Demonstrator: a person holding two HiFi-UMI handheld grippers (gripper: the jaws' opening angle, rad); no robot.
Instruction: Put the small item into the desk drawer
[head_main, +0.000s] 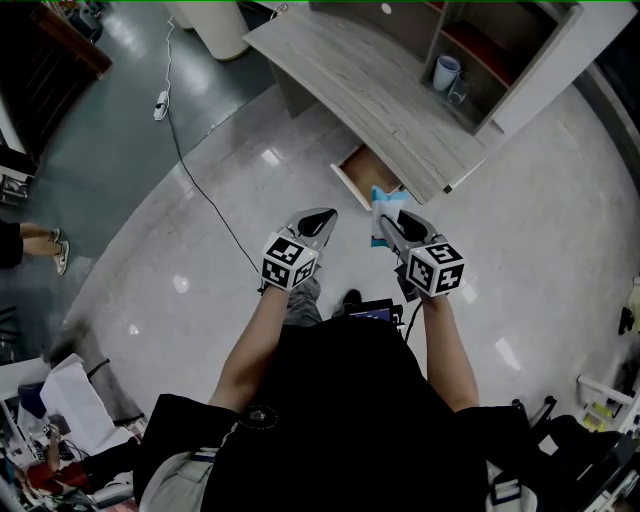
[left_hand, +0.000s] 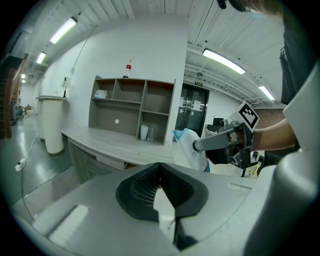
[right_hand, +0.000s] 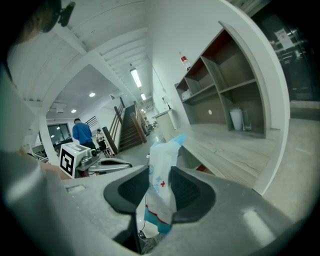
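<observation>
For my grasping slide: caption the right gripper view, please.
Right tongs clamp a white-and-blue packet upright, the wooden desk and its open shelf unit ahead.

Packet (head_main: 383, 198) before the open drawer (head_main: 361, 170)
Held in the right gripper (head_main: 388, 224), it hangs just before the drawer under the desk (head_main: 370, 90); the left gripper (head_main: 322, 218) sits to its left.
</observation>
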